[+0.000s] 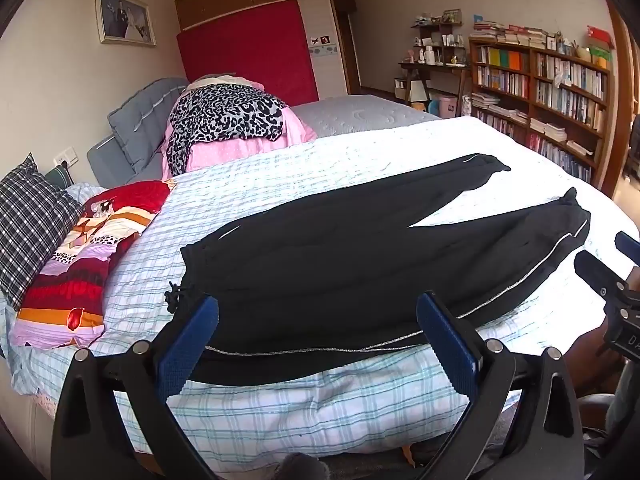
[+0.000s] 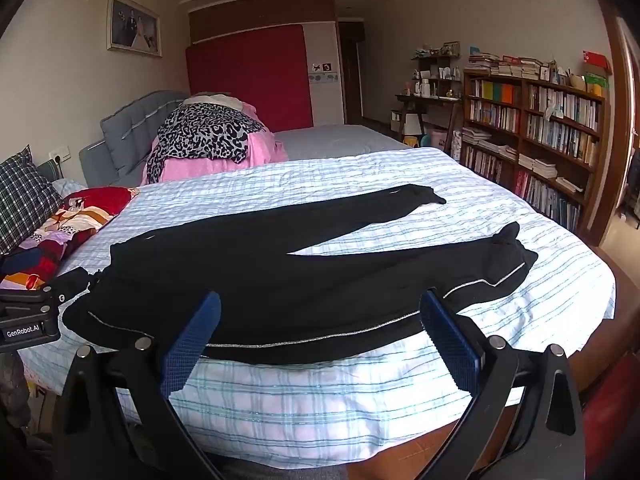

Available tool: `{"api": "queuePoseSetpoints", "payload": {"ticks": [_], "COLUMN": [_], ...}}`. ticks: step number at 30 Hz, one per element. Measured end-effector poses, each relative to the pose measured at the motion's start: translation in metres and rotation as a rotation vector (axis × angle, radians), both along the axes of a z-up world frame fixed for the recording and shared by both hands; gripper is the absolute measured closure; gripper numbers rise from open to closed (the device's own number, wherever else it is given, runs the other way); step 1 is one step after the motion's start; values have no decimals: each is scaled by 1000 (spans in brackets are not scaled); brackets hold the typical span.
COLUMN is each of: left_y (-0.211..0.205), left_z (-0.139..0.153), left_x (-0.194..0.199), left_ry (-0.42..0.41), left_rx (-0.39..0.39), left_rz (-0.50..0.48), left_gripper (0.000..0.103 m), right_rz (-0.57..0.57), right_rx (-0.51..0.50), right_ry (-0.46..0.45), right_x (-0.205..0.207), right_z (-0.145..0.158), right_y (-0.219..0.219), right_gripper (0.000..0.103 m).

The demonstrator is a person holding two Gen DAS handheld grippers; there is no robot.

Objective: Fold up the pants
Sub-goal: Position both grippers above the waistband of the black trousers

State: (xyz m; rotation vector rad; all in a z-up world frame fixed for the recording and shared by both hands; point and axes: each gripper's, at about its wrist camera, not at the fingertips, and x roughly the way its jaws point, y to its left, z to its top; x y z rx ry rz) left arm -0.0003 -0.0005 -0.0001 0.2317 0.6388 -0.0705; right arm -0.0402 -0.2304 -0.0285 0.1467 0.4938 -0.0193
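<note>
Black pants (image 1: 352,248) with a thin silver side stripe lie flat on the bed, waistband to the left, two legs spread apart toward the right. They also show in the right wrist view (image 2: 280,272). My left gripper (image 1: 318,320) is open and empty, hovering at the near edge of the pants by the waist end. My right gripper (image 2: 320,324) is open and empty, at the near edge of the pants around the near leg. The right gripper's body shows at the right edge of the left wrist view (image 1: 612,292); the left gripper's body shows at the left edge of the right wrist view (image 2: 28,316).
The bed (image 1: 280,408) has a light blue plaid cover. Colourful pillows (image 1: 80,256) and a plaid pillow (image 1: 28,216) lie at the left. A pink pile with leopard cloth (image 1: 228,120) sits behind. A bookshelf (image 1: 552,96) stands at the right.
</note>
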Motion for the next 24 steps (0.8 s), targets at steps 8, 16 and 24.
{"api": "queuePoseSetpoints", "payload": {"ticks": [8,16,24], "left_y": [0,2,-4], "left_z": [0,-1,-5], "left_x": [0,-2,0], "left_ry": [-2,2,25], "left_rx": [-4,-6,9], "left_rz": [-5,-1,-8], "left_gripper": [5,5,5], "right_rz": [-26,-74,-132], "right_rx": [-9,-17,-34], "right_ry": [-4,45,70], "right_x": [-3,3,6], "right_z": [2,-3,-5], "right_y": [1,-7,-15], "right_gripper": [2,2,2]}}
